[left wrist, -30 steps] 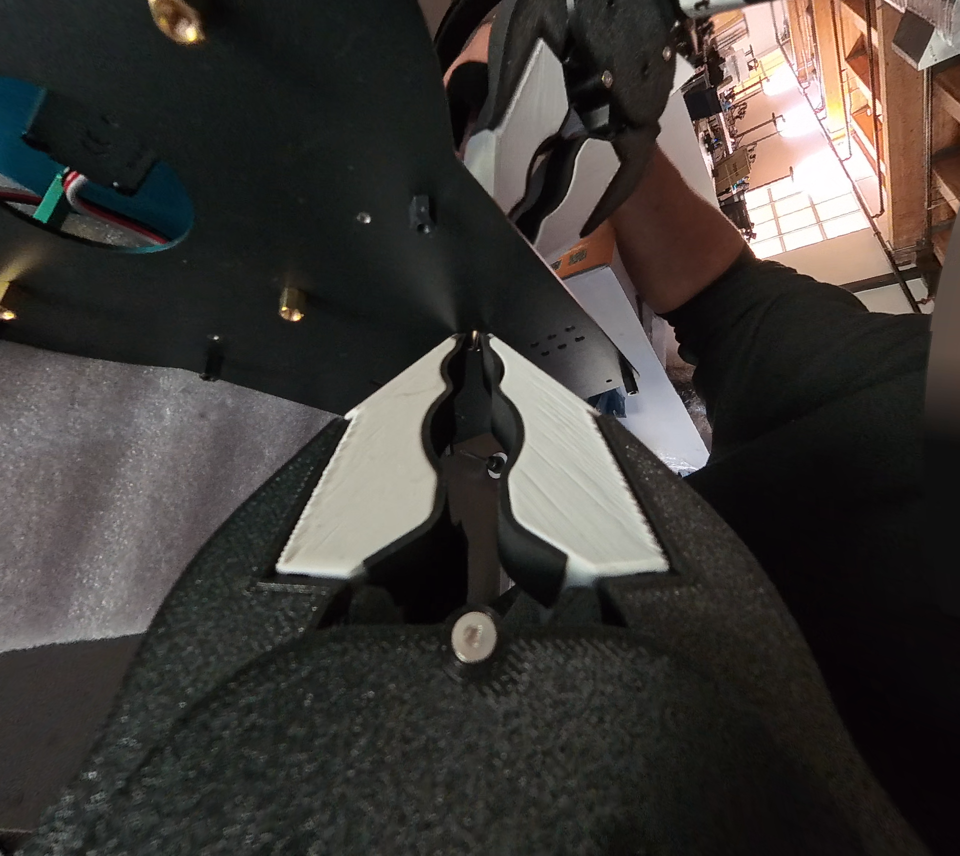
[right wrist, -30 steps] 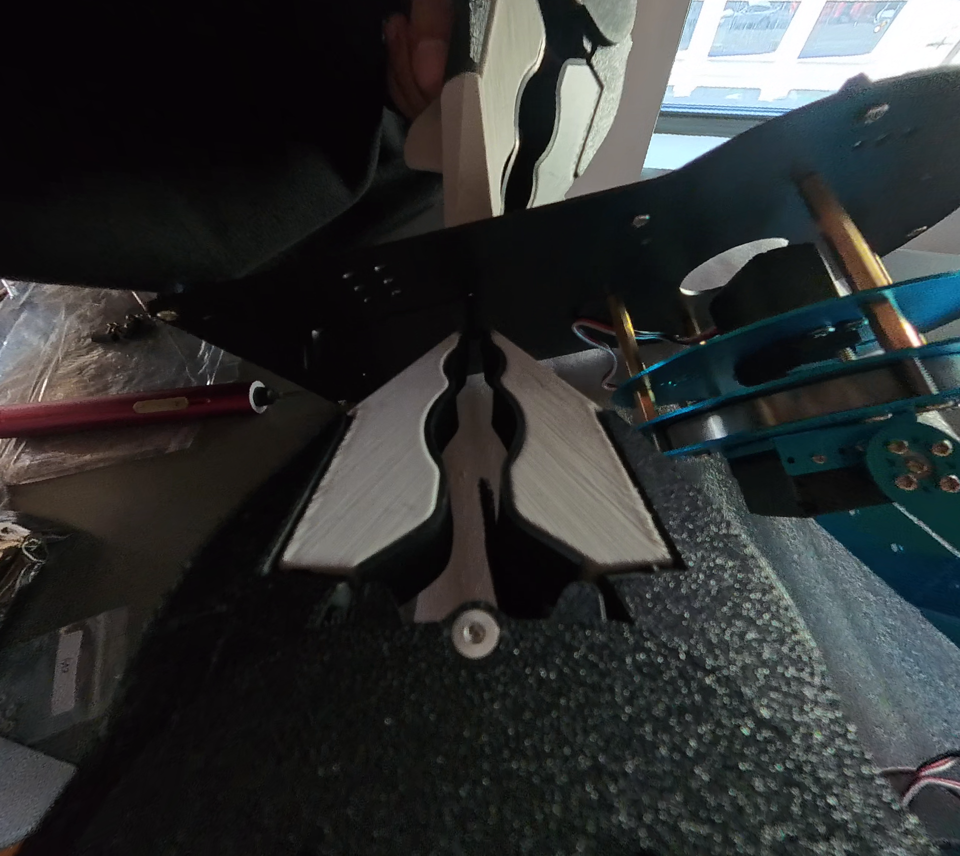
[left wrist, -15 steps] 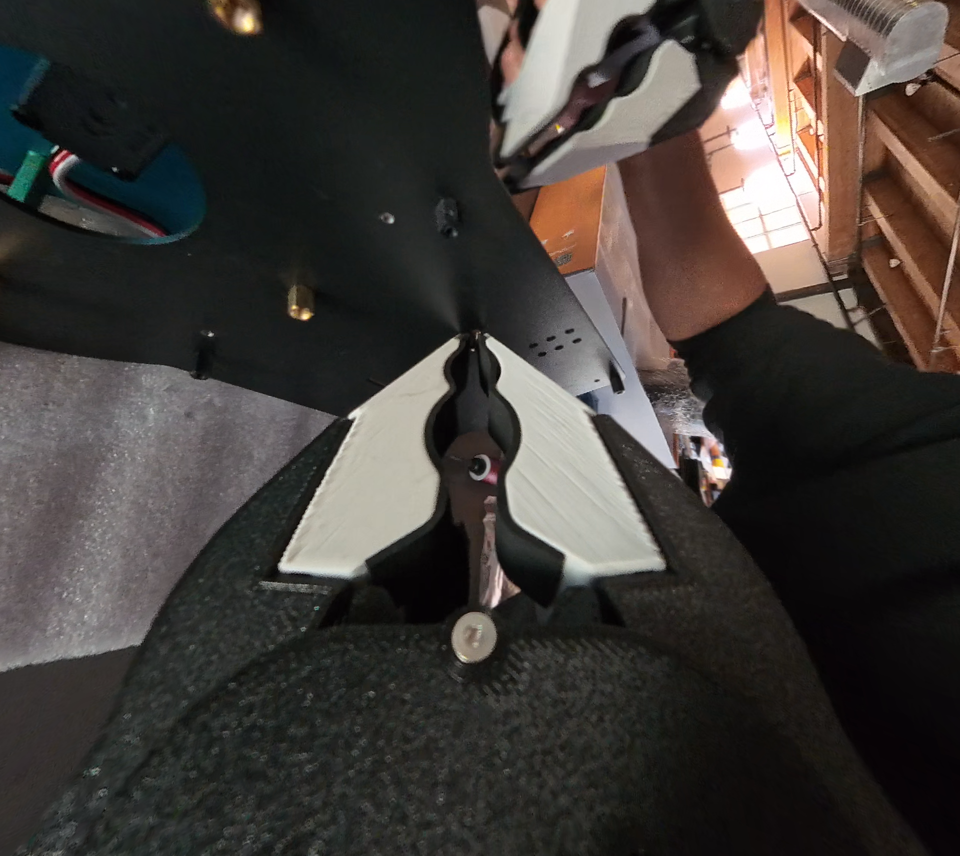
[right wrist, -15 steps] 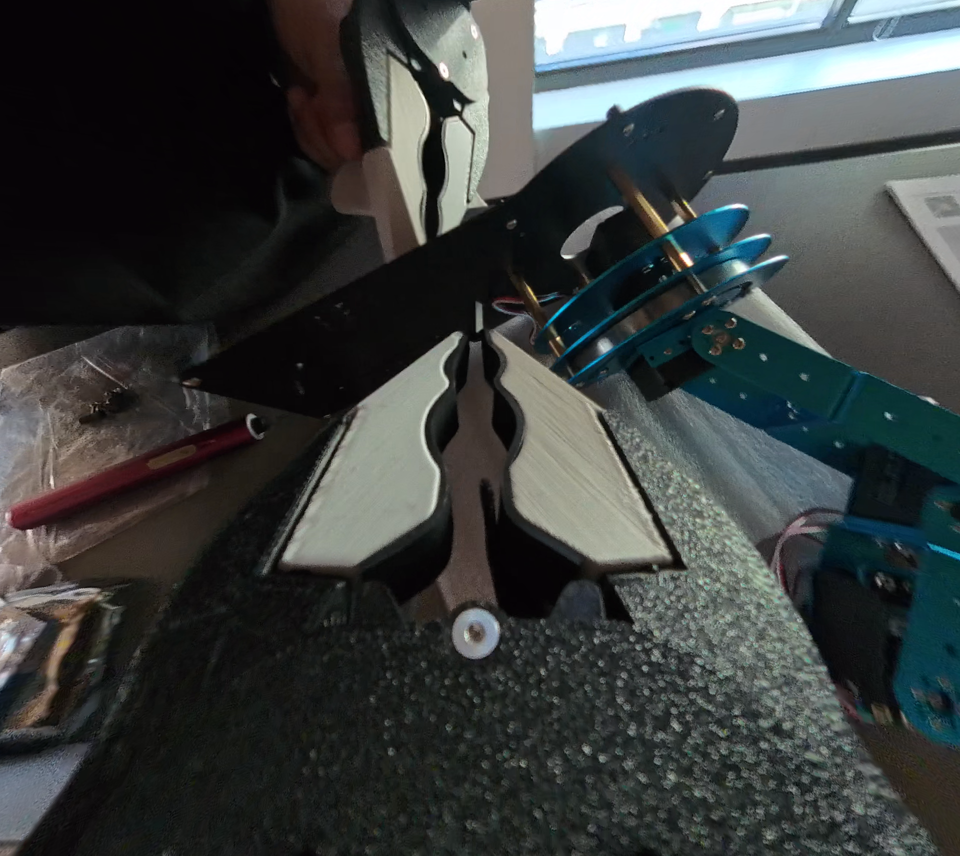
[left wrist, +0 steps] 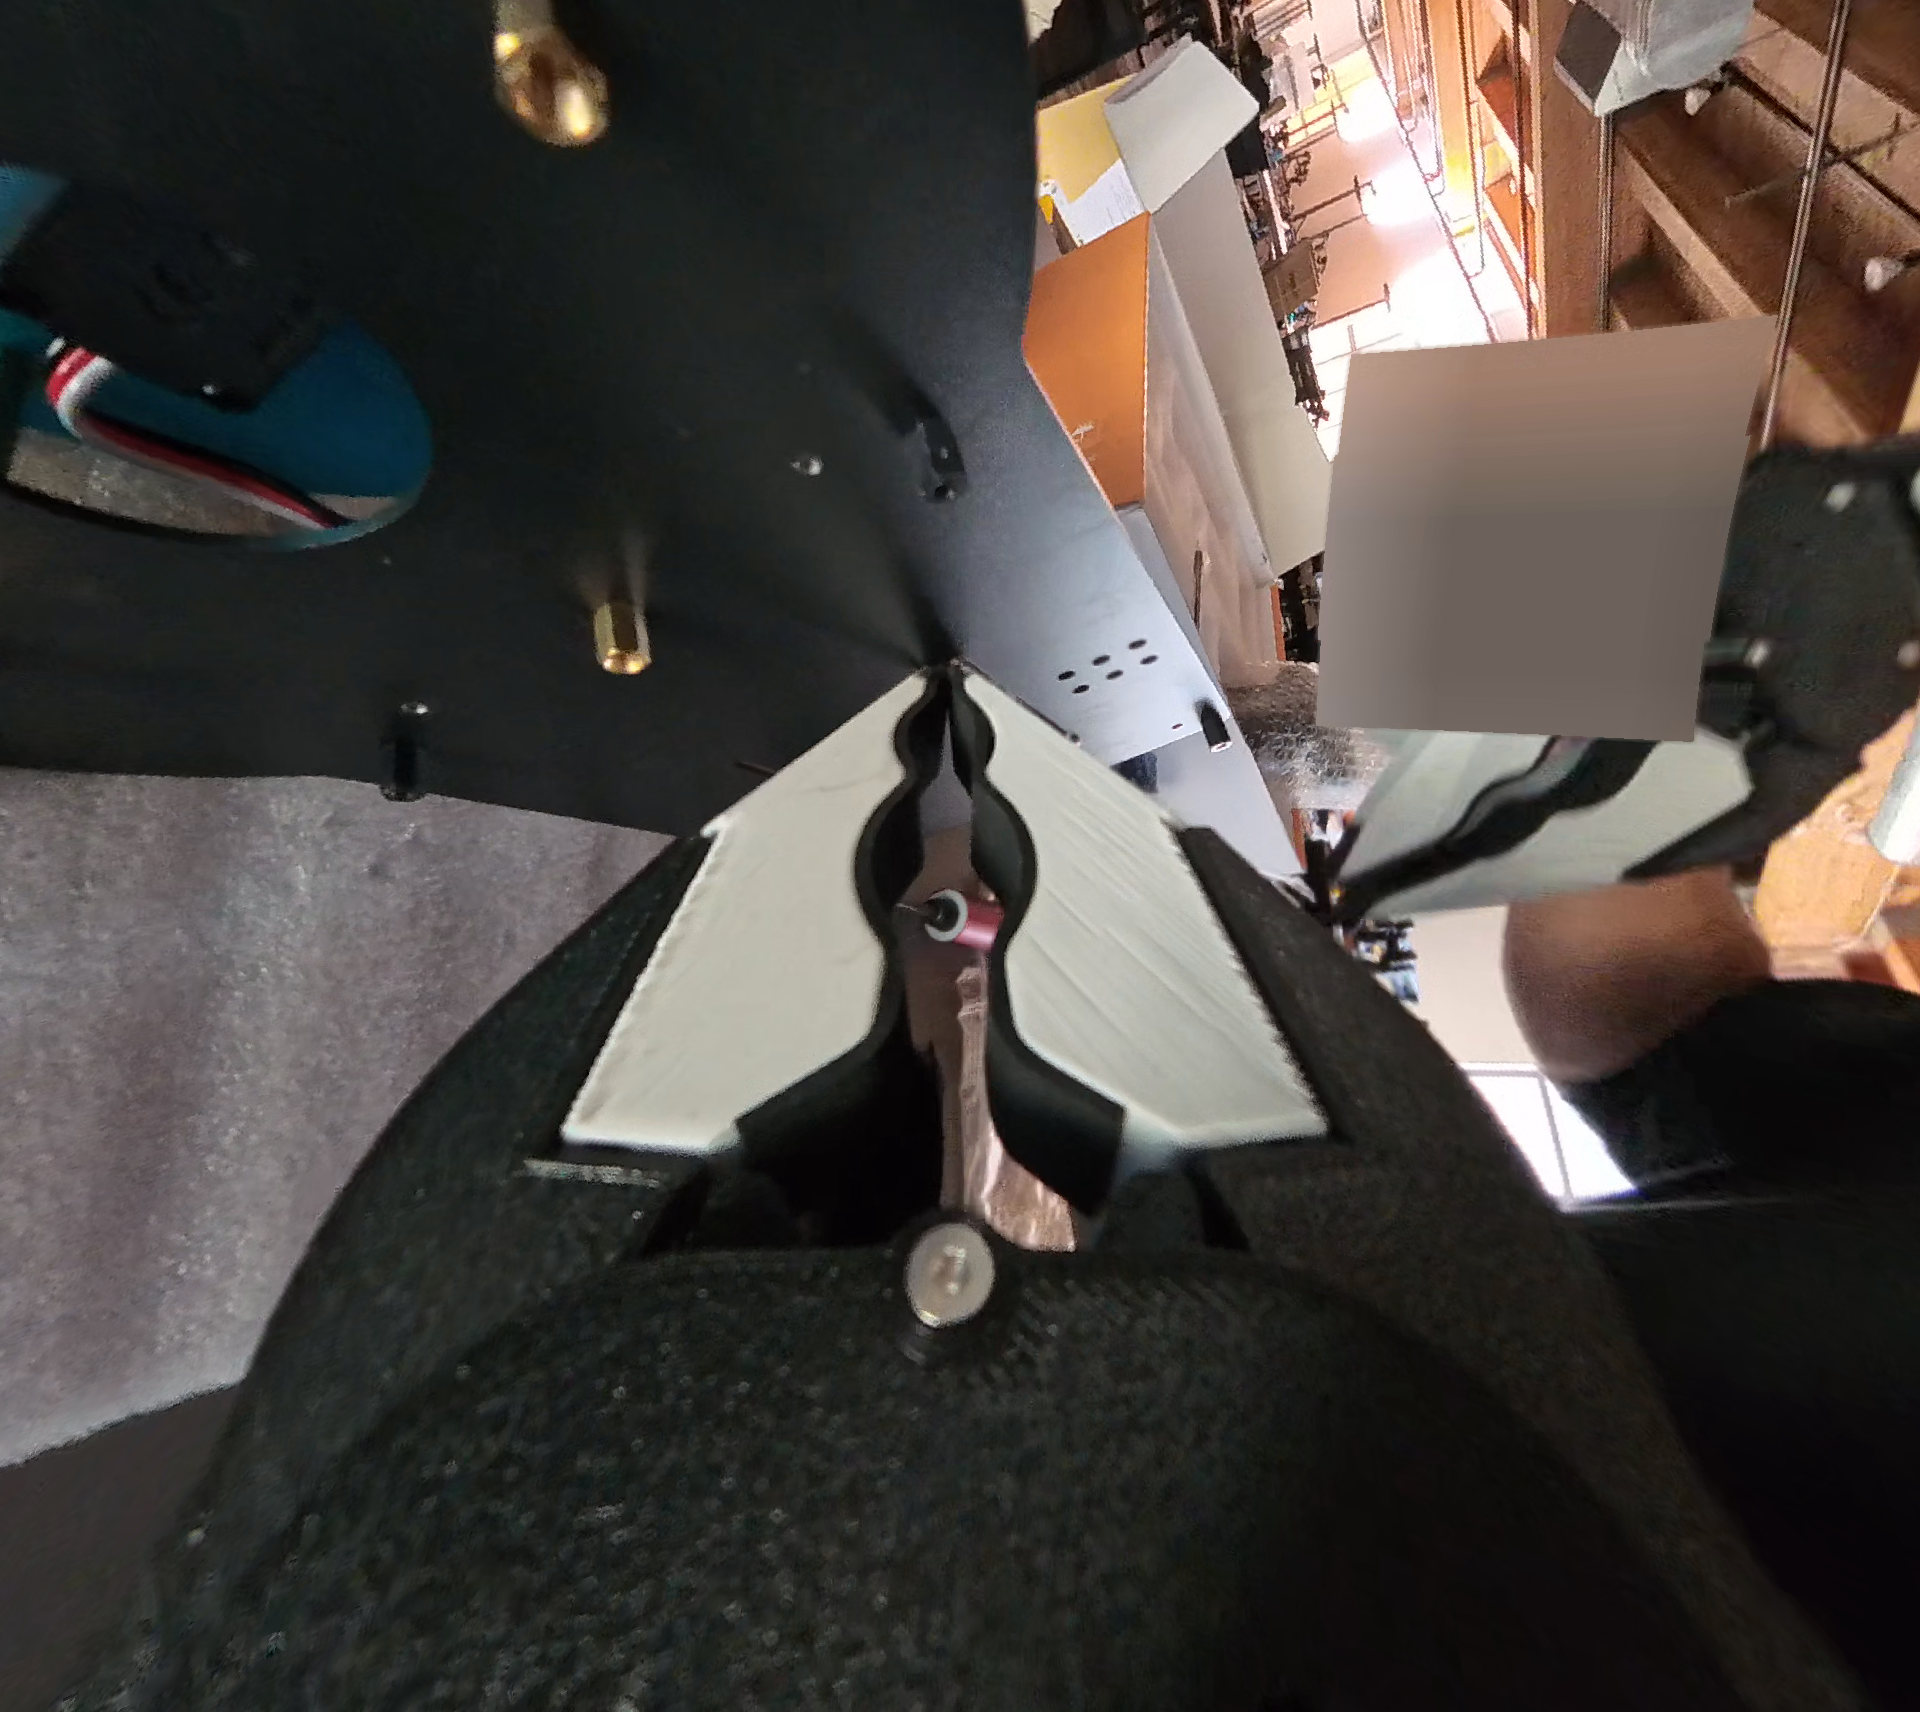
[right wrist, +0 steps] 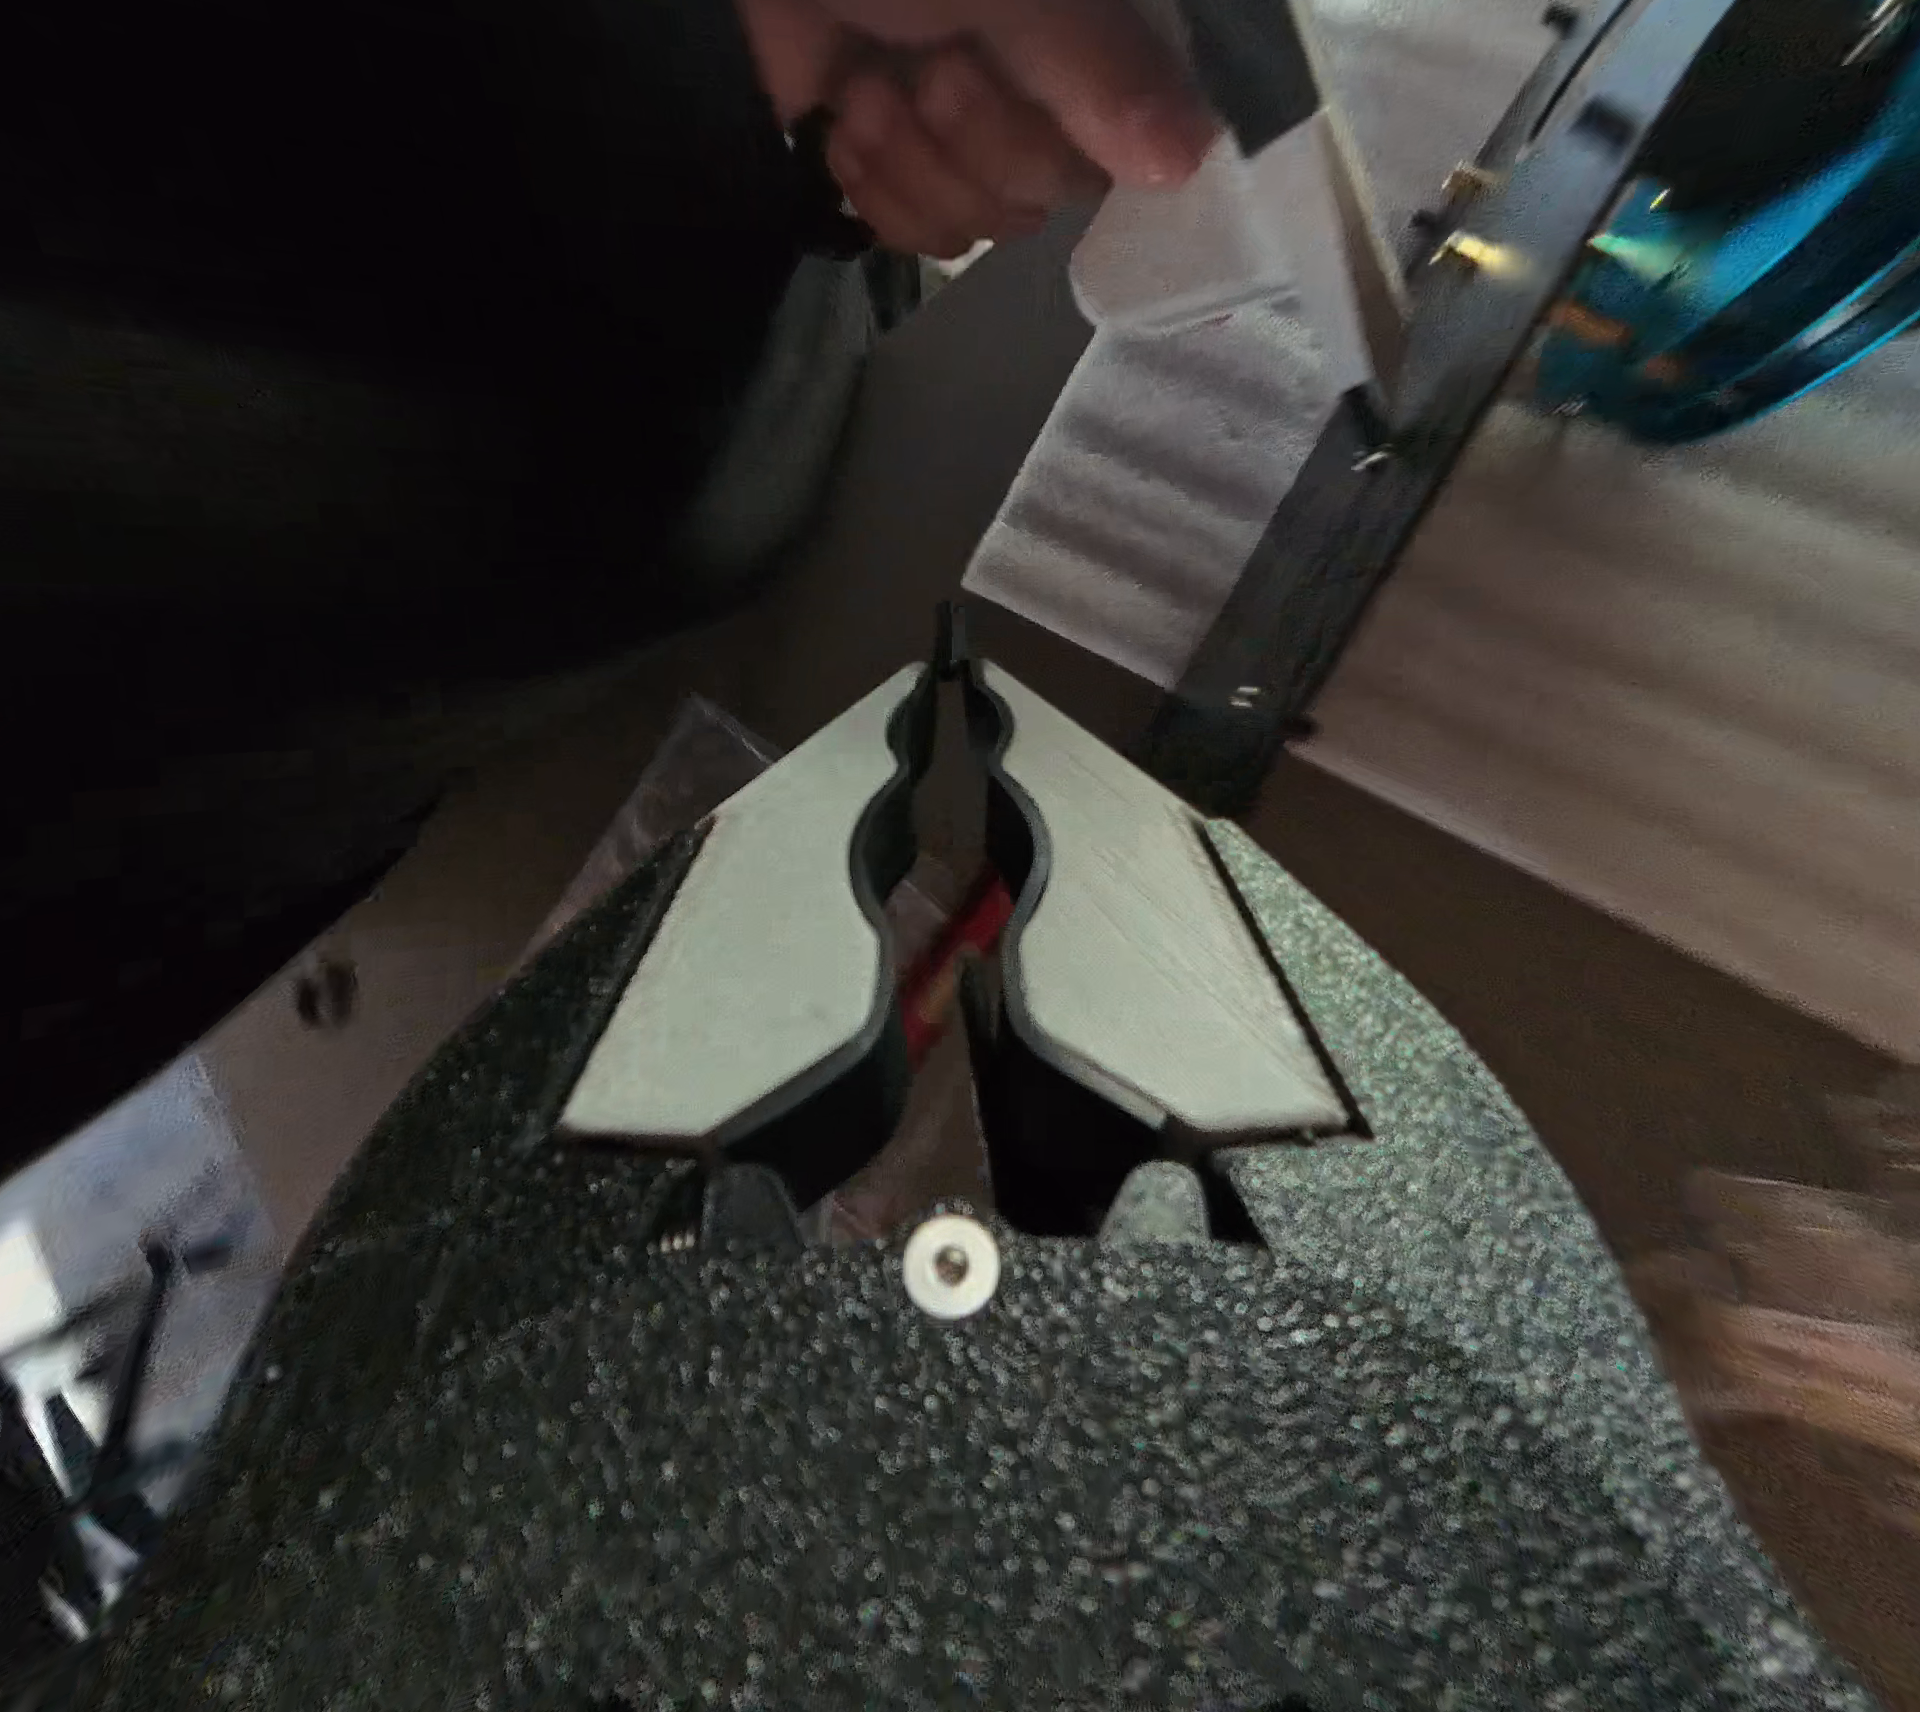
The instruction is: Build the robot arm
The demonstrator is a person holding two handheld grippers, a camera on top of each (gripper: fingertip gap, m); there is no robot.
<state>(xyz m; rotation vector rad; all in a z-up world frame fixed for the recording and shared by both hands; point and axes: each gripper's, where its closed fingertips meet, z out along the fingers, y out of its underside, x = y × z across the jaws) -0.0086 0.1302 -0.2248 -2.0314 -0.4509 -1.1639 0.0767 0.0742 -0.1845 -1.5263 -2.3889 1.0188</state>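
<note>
Black base plate (left wrist: 644,332) is clamped at its rim by the left gripper (left wrist: 951,675), jaws pinched tight on the thin metal. In the left wrist view the plate's broad face is spread from the fingertips out toward 9 and 12 o'clock. Two brass standoffs (left wrist: 551,93) are seen pointing off it toward the camera. Through the plate's round cut-out at 9 o'clock a blue disc (left wrist: 353,467) and a red, white and black wire bundle (left wrist: 156,447) are glimpsed. Grey foam sheet (left wrist: 208,987) is seen beneath, at 8 o'clock.

At 3 o'clock the right gripper (left wrist: 1351,878) is caught side-on, held clear of the plate, its pale fingers drawn together, with a hand (left wrist: 1621,966) just below it.

From the right wrist view the plate (right wrist: 1309,623) is seen edge-on and tilted. Its long axis is run from the dark table (right wrist: 1455,935) near the centre up toward 1 o'clock, its lower end set by the foam (right wrist: 1195,415). Stacked blue discs (right wrist: 1745,291) are carried on its far side at 2 o'clock. The left gripper (right wrist: 1377,384) is seen meeting the rim from 12 o'clock, gripped by the left hand (right wrist: 966,52).

Right gripper (right wrist: 948,675) is hung over the table, jaws narrowed almost to touching. A thin dark sliver is shown at the tips, too blurred to be named. A red pen (right wrist: 961,945) is spotted on the table through the gap, beside a clear plastic bag (right wrist: 686,758).
</note>
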